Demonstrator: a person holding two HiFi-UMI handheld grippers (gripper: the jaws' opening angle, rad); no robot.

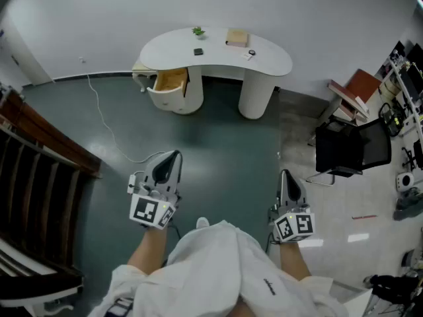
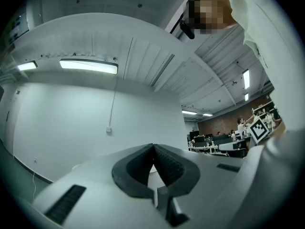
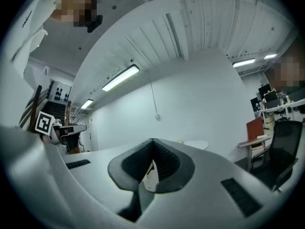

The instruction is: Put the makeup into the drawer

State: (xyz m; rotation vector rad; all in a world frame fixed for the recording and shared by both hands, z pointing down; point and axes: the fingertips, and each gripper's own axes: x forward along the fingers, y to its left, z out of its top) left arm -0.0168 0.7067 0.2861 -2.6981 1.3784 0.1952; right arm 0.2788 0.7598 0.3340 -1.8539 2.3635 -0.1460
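Observation:
In the head view a white curved desk point(image 1: 268, 61) stands far ahead across the green floor. Its wooden drawer point(image 1: 170, 81) is pulled open at the left pedestal. On the desktop lie a small dark item point(image 1: 198, 51), a tan flat box point(image 1: 237, 38) and a tiny item point(image 1: 251, 53); they are too small to tell which is makeup. My left gripper point(image 1: 173, 156) point(image 2: 153, 147) and right gripper point(image 1: 285, 174) point(image 3: 152, 141) are held close to the person's body, far short of the desk. Both are shut with nothing between the jaws.
A small green plant point(image 1: 197, 31) sits at the desk's back edge. A white cable point(image 1: 106, 127) trails over the floor at the left. Dark wooden railings point(image 1: 39, 177) line the left side. A black office chair point(image 1: 350, 152) and cluttered shelving point(image 1: 403, 98) stand at the right.

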